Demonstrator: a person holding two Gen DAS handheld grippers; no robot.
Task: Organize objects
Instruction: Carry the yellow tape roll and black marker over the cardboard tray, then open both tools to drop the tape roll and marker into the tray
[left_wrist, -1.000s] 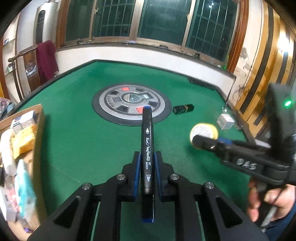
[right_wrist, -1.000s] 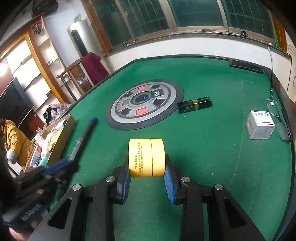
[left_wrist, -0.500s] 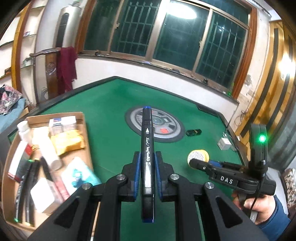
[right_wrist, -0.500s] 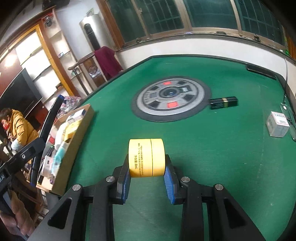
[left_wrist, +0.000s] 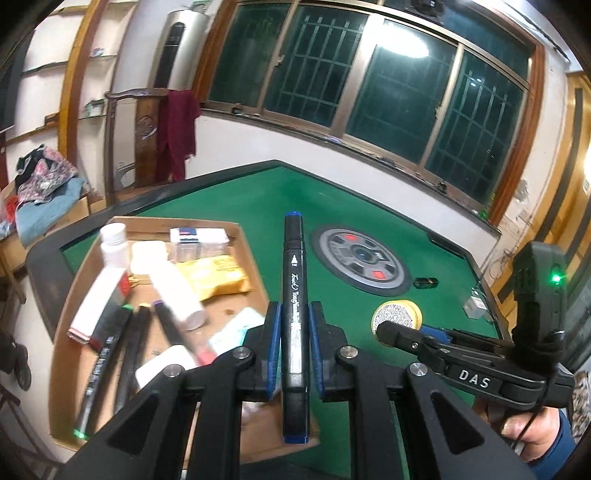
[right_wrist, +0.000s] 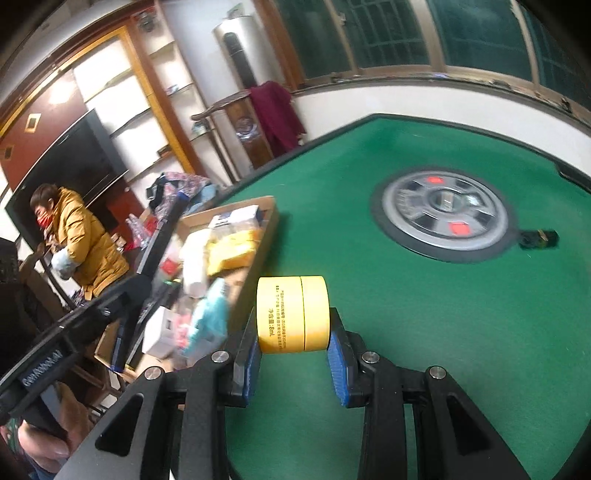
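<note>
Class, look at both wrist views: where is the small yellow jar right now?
The yellow jar is clamped in the right hand-held gripper, held above the green table just right of the cardboard box.

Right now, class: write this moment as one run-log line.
left gripper: shut on black marker | right gripper: shut on yellow jar | cardboard box: partly filled | phase: carrying

The left hand-held gripper (left_wrist: 293, 347) clamps a black marker (left_wrist: 293, 295) with blue ends, pointing up the frame's centre. At lower left a cardboard box (left_wrist: 255, 258) on the green table (left_wrist: 288, 192) holds bottles, pens and packets. At right, the right hand-held gripper (left_wrist: 397, 325) carries a yellow jar (left_wrist: 397, 314).
</note>
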